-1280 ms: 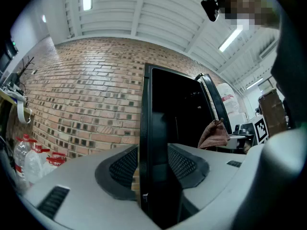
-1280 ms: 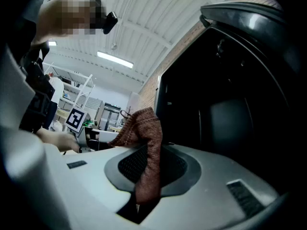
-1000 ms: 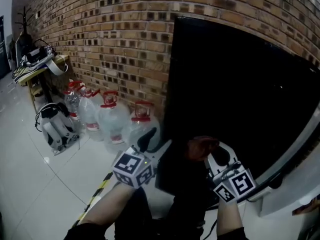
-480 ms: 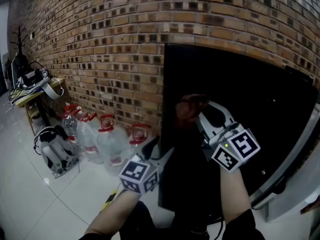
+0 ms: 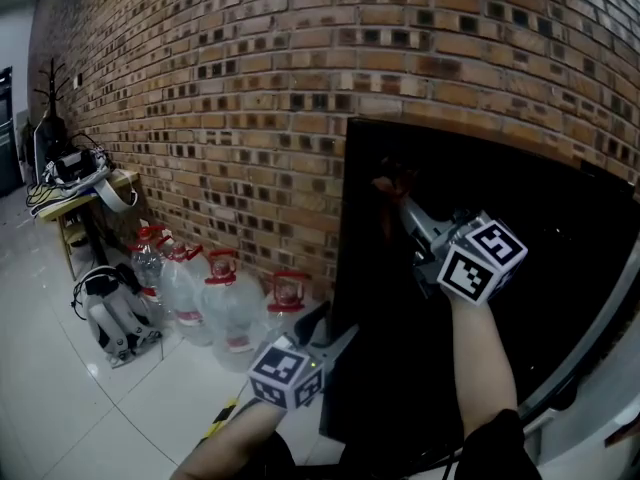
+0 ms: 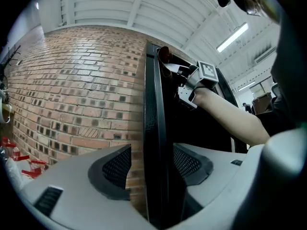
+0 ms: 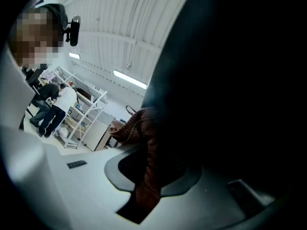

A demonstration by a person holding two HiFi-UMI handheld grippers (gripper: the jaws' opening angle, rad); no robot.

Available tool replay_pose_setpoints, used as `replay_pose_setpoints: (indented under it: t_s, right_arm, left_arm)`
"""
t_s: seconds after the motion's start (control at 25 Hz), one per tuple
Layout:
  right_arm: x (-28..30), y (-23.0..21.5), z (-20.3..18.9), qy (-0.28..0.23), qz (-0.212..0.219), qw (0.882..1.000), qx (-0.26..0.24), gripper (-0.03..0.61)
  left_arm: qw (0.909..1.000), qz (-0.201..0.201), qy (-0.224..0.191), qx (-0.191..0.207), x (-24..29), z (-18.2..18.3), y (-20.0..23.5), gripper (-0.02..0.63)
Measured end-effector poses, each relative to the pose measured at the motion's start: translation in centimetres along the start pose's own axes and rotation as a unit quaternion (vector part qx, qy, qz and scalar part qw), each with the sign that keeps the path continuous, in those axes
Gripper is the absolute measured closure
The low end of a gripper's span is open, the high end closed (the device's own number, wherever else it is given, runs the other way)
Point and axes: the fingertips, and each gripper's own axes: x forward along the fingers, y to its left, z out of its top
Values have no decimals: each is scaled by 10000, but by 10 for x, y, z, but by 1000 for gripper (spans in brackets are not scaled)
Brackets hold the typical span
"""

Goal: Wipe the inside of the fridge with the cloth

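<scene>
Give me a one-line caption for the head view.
Right hand-held gripper holds cloth high against black fridge; left hand-held gripper at its edge.

Bottom centre: left gripper, tongs parted, black fridge door edge upright between them. Left: brick wall. Upper right: right gripper, brown cloth at door top.

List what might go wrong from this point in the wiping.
1. The right gripper pinches only a fold of the cloth; pressed hard against the black fridge, it may slip out.
2. The left gripper straddles the fridge's edge with jaws apart, so a sideways jerk could scrape it.
</scene>
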Motion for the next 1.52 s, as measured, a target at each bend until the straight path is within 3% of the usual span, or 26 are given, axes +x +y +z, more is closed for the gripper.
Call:
replay_pose_setpoints:
  t_s: [0.28,0.44,0.68,1.32,1.52]
  right_arm:
    - [5,-44,-16,-32,-680,9976,93,505]
    - [10,-72,-29,-64,-1058,9943,98,505]
    - [20,-111,-48,90,-1626,9866,-57,505]
    - [36,-191,-91,362,-2315,9722,23,505]
    - [40,-207,-96,626,-2683,9607,-332,505]
  left_arm:
    - [9999,-79,56,140,10,-3,-12,351]
    - [10000,-5,23,79,11,-1,-4,407]
    - [9999,-141,67,51,9,-4,-1,407]
    - [9994,-211,-243,-151,5,-1,-3,414]
    - [9992,-288,-250,-82,6,-1,-3,414]
